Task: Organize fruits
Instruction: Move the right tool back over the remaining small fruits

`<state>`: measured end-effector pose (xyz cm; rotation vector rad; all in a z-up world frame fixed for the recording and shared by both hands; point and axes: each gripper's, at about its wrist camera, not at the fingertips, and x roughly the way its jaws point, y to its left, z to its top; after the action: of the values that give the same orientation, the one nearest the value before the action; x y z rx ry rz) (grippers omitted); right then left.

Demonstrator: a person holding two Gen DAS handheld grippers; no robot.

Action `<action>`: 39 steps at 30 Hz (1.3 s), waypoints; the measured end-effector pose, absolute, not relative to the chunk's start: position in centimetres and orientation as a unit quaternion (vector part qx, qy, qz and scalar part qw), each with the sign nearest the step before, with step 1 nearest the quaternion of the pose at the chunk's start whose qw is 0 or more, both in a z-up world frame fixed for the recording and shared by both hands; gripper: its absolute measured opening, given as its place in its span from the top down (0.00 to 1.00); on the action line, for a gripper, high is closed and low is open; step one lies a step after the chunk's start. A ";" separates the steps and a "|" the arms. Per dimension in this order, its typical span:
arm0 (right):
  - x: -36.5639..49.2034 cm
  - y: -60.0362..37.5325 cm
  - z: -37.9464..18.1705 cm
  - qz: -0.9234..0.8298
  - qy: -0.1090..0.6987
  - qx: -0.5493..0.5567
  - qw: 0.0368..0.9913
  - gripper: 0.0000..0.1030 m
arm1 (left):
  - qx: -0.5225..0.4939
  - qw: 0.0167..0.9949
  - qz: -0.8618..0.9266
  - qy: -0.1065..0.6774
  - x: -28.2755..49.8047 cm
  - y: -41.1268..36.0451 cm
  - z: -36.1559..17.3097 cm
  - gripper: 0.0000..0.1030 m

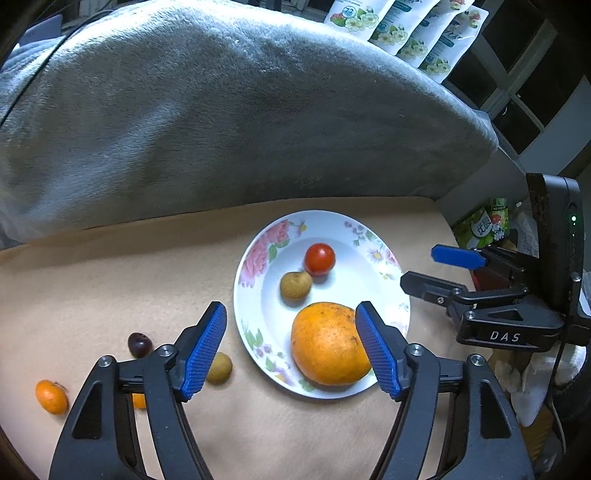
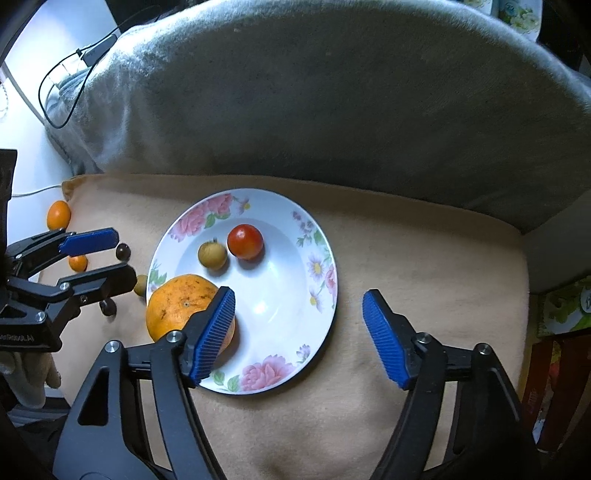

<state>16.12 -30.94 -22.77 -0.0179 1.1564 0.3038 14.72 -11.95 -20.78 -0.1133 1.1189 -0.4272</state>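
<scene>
A white floral plate lies on a beige cloth. It holds a large orange, a red tomato and a small brown fruit. My left gripper is open above the plate's left edge, its right pad beside the orange and its left pad well clear. My right gripper is open over the plate's right half with nothing gripped. Left of the plate lie a dark fruit, a brown fruit and a small orange.
A grey fleece blanket rises behind the cloth. Another small orange and a second dark fruit lie at the left. Printed pouches stand at the far right, a black cable at the far left.
</scene>
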 end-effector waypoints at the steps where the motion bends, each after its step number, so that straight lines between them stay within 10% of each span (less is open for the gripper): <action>1: 16.1 -30.9 -22.6 0.140 0.542 -0.008 0.828 0.25 | -0.054 0.825 -0.200 0.526 14.7 -11.8 -20.7 0.30; 32: 11.6 -20.1 -19.7 0.221 0.511 -0.018 0.830 0.26 | -0.091 0.847 -0.107 0.513 11.9 2.5 -20.6 0.30; 39: 11.2 -16.7 -20.5 0.260 0.527 -0.015 0.809 0.39 | -0.106 0.845 -0.076 0.518 10.9 6.1 -21.8 0.31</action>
<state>11.25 -16.70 -20.53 -0.0331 1.1265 0.5563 10.87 6.11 -21.80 -0.2244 1.0923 -0.1610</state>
